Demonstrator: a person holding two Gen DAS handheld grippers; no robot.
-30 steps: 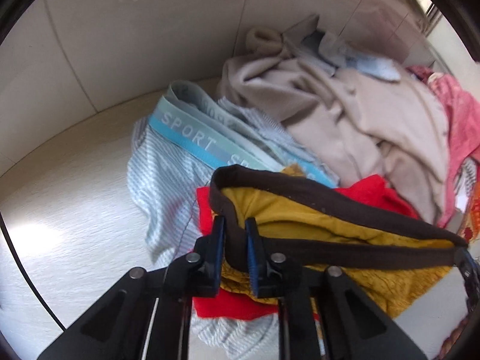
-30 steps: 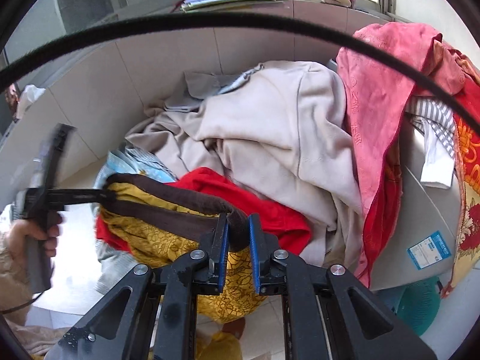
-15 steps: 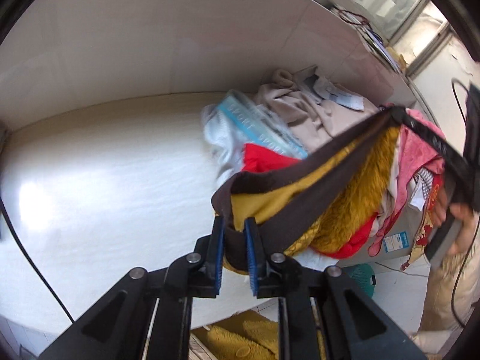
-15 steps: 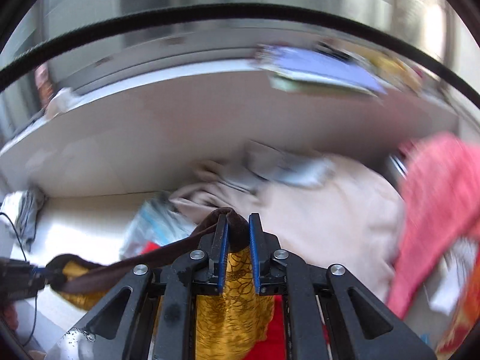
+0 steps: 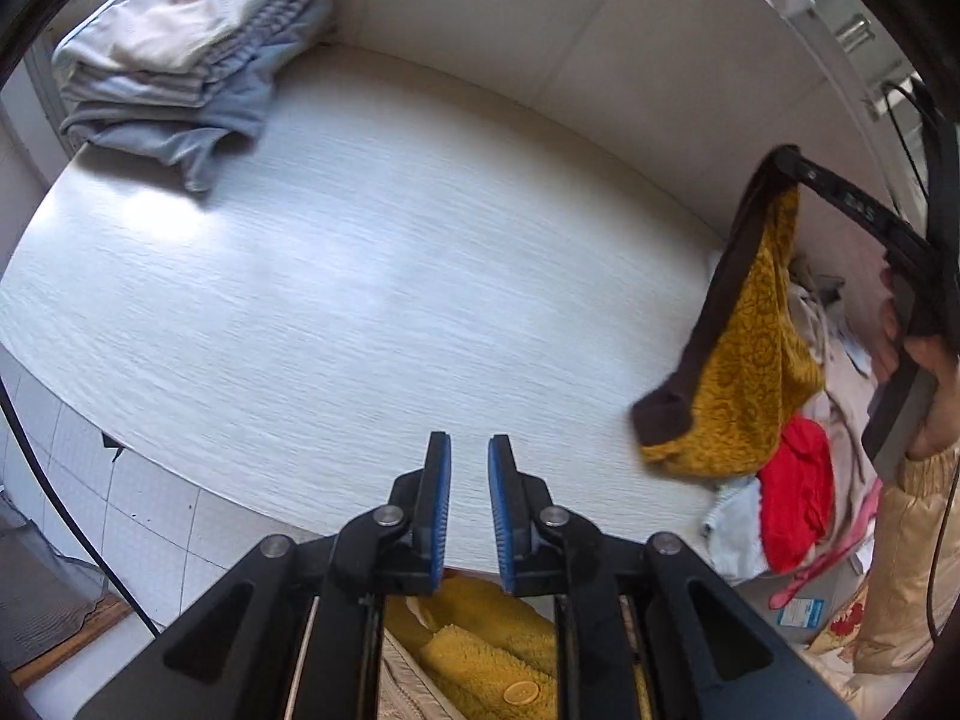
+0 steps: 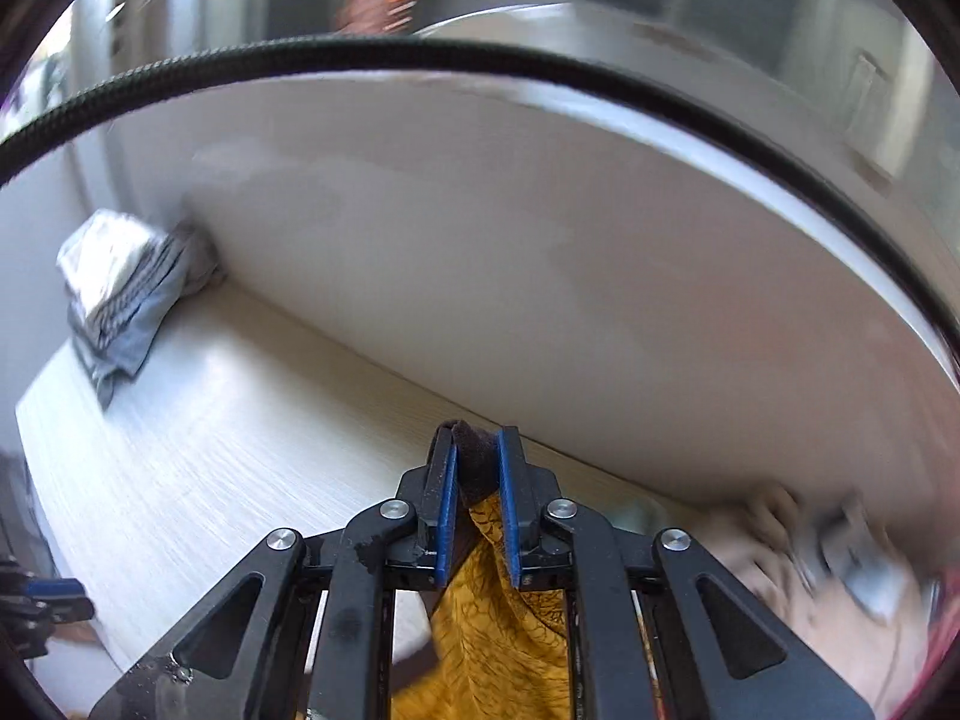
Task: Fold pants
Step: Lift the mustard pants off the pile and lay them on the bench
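Observation:
The pants (image 5: 747,354) are yellow patterned with a dark brown waistband. In the left wrist view they hang at the right, over the edge of the white table (image 5: 336,300), held up by the right gripper (image 5: 786,156). In the right wrist view my right gripper (image 6: 477,450) is shut on the brown waistband (image 6: 471,456), and the yellow cloth (image 6: 504,630) hangs below its fingers. My left gripper (image 5: 468,456) is slightly open and empty, above the table's front edge, well left of the pants.
A stack of folded grey and white clothes (image 5: 180,54) sits at the table's far left corner, also in the right wrist view (image 6: 126,294). A pile of unfolded clothes with a red garment (image 5: 792,492) lies at the right. A white wall backs the table.
My left gripper has let go of the waistband and swung left, away from the pants. My right gripper has lifted the pants off the pile and carried them over the table.

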